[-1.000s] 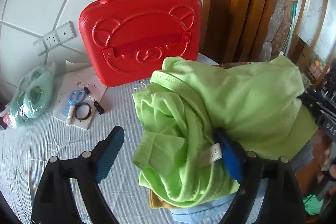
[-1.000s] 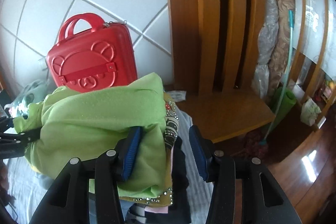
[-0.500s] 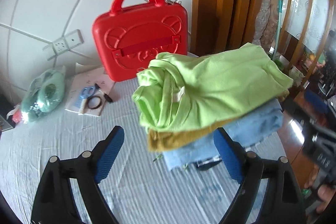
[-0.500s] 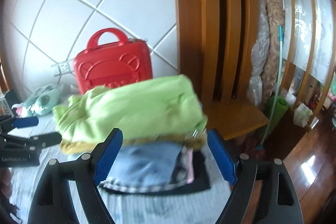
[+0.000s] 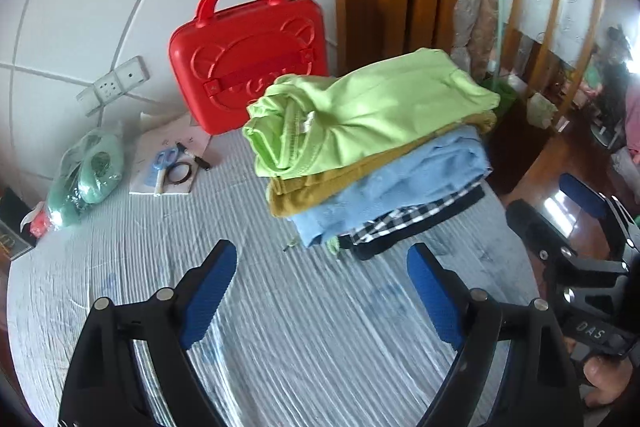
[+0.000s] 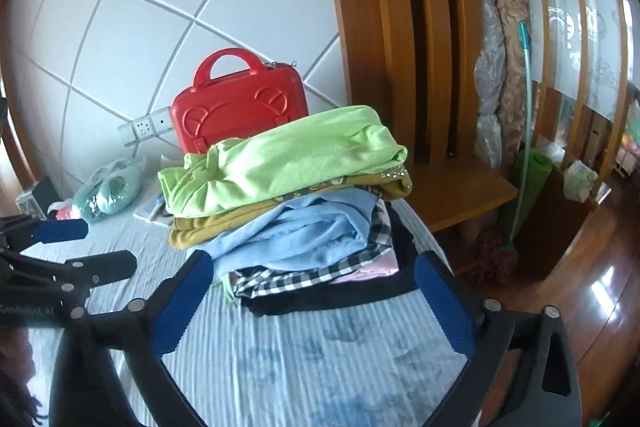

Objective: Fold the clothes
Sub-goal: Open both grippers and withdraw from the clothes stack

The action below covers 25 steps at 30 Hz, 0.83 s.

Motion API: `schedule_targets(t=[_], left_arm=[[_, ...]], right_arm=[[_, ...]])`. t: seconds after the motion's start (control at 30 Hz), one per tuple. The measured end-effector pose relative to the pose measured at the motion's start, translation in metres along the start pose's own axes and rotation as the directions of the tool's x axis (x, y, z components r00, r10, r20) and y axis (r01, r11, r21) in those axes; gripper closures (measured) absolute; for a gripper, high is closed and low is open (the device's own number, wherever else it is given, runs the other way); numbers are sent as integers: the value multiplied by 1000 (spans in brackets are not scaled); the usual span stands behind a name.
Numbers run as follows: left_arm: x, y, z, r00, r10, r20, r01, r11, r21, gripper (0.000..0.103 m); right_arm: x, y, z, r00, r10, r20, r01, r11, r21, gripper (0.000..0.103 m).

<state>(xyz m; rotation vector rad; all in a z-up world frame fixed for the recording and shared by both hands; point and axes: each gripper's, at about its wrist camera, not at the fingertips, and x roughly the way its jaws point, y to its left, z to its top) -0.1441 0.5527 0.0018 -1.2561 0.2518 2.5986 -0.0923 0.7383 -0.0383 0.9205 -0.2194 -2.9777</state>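
A folded lime-green shirt lies on top of a stack of folded clothes: a mustard piece, a light-blue piece, a black-and-white checked piece and a black one at the bottom. The shirt and the stack also show in the right wrist view. My left gripper is open and empty, in front of the stack and apart from it. My right gripper is open and empty, just before the stack's right side. In the left wrist view the right gripper shows at the right edge.
A red bear-face case stands against the tiled wall behind the stack. Scissors, a pen and a ring lie on a paper; a green bagged bundle lies left. The striped table cloth ends at the right, above a wooden floor.
Both grippers let go of the green shirt and opened wide. They drew back from the stack, and the shirt now rests flat on top.
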Motion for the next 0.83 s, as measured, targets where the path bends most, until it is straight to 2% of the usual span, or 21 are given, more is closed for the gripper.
schedule_targets(t=[0.2,0.53,0.83], left_arm=[[-24,-2,-1,999,-13,36,13,1000,8,15],[-35,4,-3,996,-88,35,89,995,-41,15],[-38,-4,0,996,-77,52,79,997,-25,15]], right_arm=[[-25,3,8,1000,-19,2,19,1000,24,1],[-44,8,8,999,-45,24,45,999,20,1],[-46,6,5,998,-52,21,52,998,24,1]])
